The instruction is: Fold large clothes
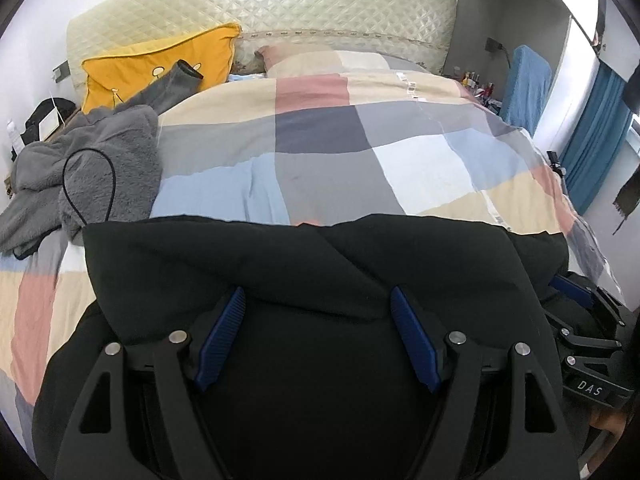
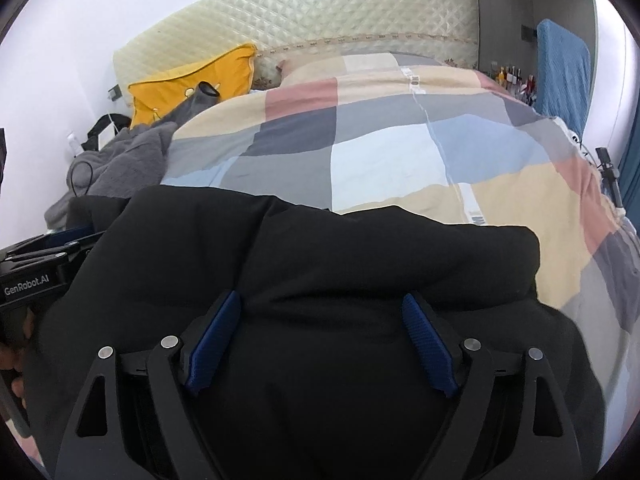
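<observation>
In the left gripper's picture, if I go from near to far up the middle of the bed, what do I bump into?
Left gripper → black coat → checked quilt → pillow → padded headboard.

Black garment [image 1: 320, 256] under tool; ahead: checked quilt [image 1: 332, 148] in pink, beige, grey, blue, white; yellow pillow [image 1: 160, 68] ahead-left.

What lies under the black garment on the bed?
The black garment lies on the checked quilt, which shows beyond its far edge and at both sides. Anything else beneath it is covered.
</observation>
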A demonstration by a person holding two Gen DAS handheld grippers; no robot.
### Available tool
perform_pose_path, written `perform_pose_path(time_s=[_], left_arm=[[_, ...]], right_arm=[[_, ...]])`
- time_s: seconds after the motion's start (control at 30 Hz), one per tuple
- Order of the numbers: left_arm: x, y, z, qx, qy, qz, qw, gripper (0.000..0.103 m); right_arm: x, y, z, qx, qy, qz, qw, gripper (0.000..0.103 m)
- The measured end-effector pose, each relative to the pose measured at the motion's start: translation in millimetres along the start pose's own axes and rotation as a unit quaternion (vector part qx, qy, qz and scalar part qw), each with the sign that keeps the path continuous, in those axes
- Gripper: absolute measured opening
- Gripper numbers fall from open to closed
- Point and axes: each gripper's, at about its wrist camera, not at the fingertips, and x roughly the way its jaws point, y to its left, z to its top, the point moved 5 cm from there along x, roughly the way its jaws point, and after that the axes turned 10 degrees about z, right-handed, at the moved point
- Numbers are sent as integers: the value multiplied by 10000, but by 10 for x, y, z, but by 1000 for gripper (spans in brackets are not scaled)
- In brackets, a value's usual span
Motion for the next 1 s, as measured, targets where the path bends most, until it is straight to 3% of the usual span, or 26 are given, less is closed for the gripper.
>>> perform_pose_path(time_s=[0.23,0.53,0.67,0.83,1.0], left_arm=[[321,-4,108,-44,105,44,9999,76],[188,174,33,-102,191,-281,9994,76],[-46,283,-26,368,-112,76,9992,77],[-128,469,-91,290,-259,238,9990,81],[-95,566,-160,403,-359,552,9970,82]], right_arm=[[255,-96,119,135,148,93,9998,88],[101,-31,46,-35,59,278,9996,88],[-165,-60,59,-76,-119,321,9994,88],[-467,-129,111,-279,-408,112,9987,88],[-335,-332,25,-457,-259,-367,9979,88]])
